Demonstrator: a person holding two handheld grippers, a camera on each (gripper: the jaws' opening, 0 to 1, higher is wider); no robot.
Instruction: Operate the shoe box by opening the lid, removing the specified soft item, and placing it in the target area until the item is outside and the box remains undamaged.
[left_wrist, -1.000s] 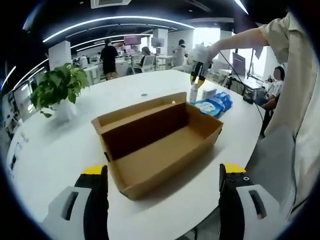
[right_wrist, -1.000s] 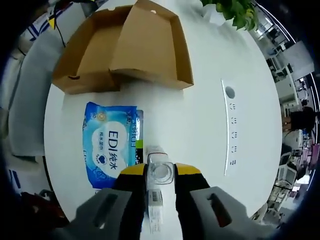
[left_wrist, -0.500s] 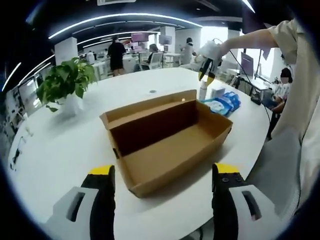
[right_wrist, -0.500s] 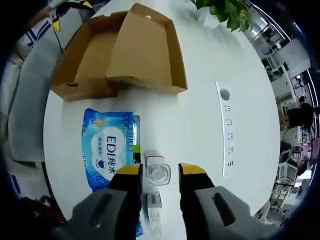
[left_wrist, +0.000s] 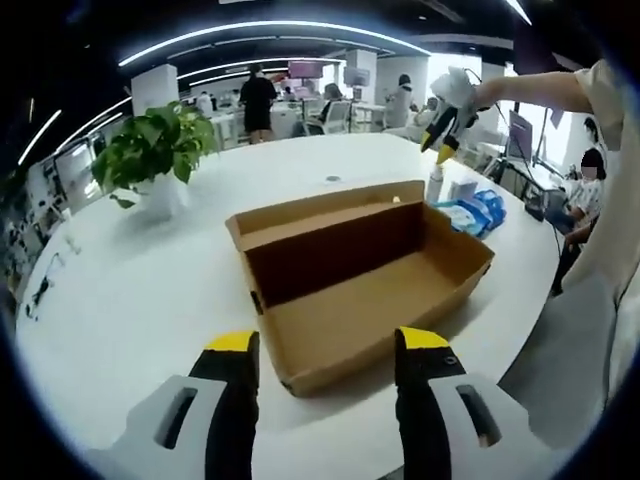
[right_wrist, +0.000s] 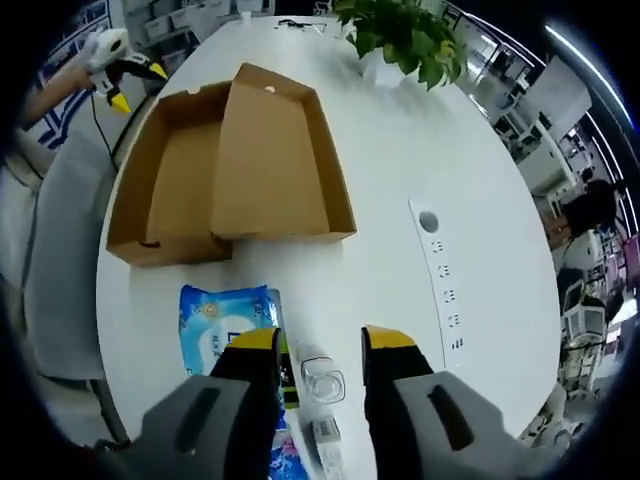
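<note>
Shoe box (left_wrist: 365, 280) sits open on the white table (left_wrist: 130, 300), lid (right_wrist: 270, 160) folded back flat beside the tray, inside looks bare cardboard. No visible damage. In the right gripper view the blue wipes pack (right_wrist: 228, 322) lies on the table just beside the box's short end, outside it. A small clear bottle (right_wrist: 322, 384) stands next to the pack, between the right gripper's (right_wrist: 322, 340) jaws; jaws parted, not touching it, holding nothing. Left gripper (left_wrist: 327, 343) hovers near the box's front edge, jaws wide apart, nothing held. In the left gripper view the right gripper shows above the bottle at the far side. Potted plant (left_wrist: 152, 155) well apart from the box. Socket strip (right_wrist: 443, 290) set into the table.
</note>
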